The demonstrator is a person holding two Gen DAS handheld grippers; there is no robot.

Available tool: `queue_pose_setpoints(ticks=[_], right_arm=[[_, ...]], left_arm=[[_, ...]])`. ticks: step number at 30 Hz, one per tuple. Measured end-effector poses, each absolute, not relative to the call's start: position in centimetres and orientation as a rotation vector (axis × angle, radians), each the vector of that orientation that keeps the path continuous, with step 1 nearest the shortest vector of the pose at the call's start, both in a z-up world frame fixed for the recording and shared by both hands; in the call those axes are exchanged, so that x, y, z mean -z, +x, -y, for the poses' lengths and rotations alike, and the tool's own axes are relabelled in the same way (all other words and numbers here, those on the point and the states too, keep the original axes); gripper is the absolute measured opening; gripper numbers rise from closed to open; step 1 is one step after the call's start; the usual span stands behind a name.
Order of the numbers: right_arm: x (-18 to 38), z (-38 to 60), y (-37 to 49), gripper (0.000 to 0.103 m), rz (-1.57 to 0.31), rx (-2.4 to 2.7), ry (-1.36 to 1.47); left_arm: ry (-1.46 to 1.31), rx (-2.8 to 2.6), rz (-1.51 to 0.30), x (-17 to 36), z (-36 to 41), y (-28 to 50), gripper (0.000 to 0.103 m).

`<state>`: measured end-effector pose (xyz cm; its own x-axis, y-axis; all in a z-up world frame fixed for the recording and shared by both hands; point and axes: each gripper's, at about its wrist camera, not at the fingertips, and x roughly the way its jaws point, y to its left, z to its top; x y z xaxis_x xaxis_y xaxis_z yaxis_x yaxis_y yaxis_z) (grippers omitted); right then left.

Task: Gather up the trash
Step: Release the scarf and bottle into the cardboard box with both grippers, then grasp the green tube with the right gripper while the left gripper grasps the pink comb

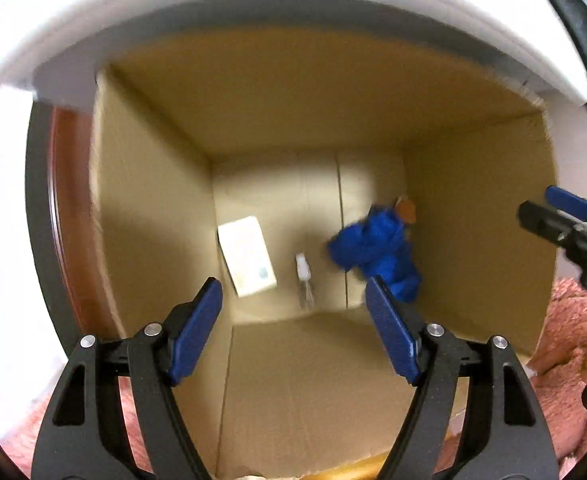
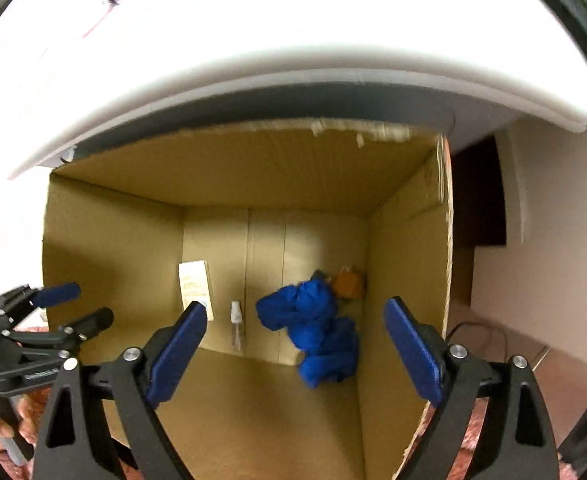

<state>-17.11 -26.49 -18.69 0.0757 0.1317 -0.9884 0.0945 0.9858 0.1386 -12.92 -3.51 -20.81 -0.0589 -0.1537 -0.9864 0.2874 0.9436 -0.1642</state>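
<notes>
Both my grippers hang over the open cardboard box (image 1: 285, 92), pointing down into it. The left gripper (image 1: 293, 320) has its jaws spread wide with nothing between them; the right gripper (image 2: 295, 344) stands wider still, also empty.

The trash lies on the box floor. A crumpled blue wrapper (image 2: 313, 332) sits toward the right wall, with a small orange piece (image 2: 349, 284) behind it in the far right corner. A small clear spray bottle (image 2: 236, 324) lies near the middle, and a white carton (image 2: 195, 292) rests toward the left wall. In the left wrist view the same four show: wrapper (image 1: 377, 248), orange piece (image 1: 407, 210), bottle (image 1: 303, 276), carton (image 1: 247, 260). All are blurred, so I cannot say whether the wrapper has settled or touches the orange piece.

My worries from here, as I judge them:

- The two grippers are close over one opening. The right one shows at the right edge of my left view (image 1: 565, 220), and the left one at the left edge of my right view (image 2: 59, 308). Lifting both out together could knock them against each other.
- The box walls are high and the white surface (image 2: 253, 60) overhangs its far rim. Pulling up carelessly could catch a finger on the cardboard edge or the overhang and drag the box.
- The box looks light, so a snag might tip it and spill what is collected.
- If more trash remains on the surface, I cannot see it clearly from here.
</notes>
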Motion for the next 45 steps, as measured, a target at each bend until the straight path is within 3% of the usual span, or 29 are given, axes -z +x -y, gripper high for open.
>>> queue_pose_setpoints(ticks=[6, 7, 11, 16, 20, 26, 31, 35, 45], right_arm=[[13.0, 25.5, -15.2, 0.087, -1.299, -0.115, 0.17], [11.5, 25.3, -14.7, 0.087, -1.245, -0.135, 0.167], [7.3, 24.8, -10.1, 0.087, -1.089, -0.137, 0.113], [7.8, 25.1, -1.2, 0.08, -1.082, -0.089, 0.204], [10.4, 24.4, 4.5, 0.064, -1.161, -0.042, 0.273], [13.3, 23.6, 8.6, 0.061, -1.212, -0.001, 0.33], [13.9, 20.2, 9.4, 0.04, -1.244, 0.056, 0.111], [13.6, 18.9, 9.1, 0.032, -1.233, 0.074, 0.08], [6.1, 20.1, 1.8, 0.027, -1.095, -0.067, 0.081]], left_arm=[[0.027, 0.351, -1.352, 14.7, 3.1, -11.9, 0.073], [0.006, 0.352, -1.315, 13.8, 2.8, -11.7, 0.079], [-0.038, 0.322, -1.199, 11.2, 2.0, -10.9, 0.081], [-0.123, 0.302, -1.219, 11.7, 0.9, -10.2, 0.081], [-0.163, 0.294, -1.226, 11.6, 0.3, -10.1, 0.081], [-0.199, 0.299, -1.218, 11.1, -0.3, -9.5, 0.081], [-0.191, 0.315, -1.223, 11.1, 0.3, -9.7, 0.081], [-0.166, 0.306, -1.211, 11.0, 0.4, -9.7, 0.081], [-0.136, 0.258, -1.149, 9.5, 0.2, -7.9, 0.081]])
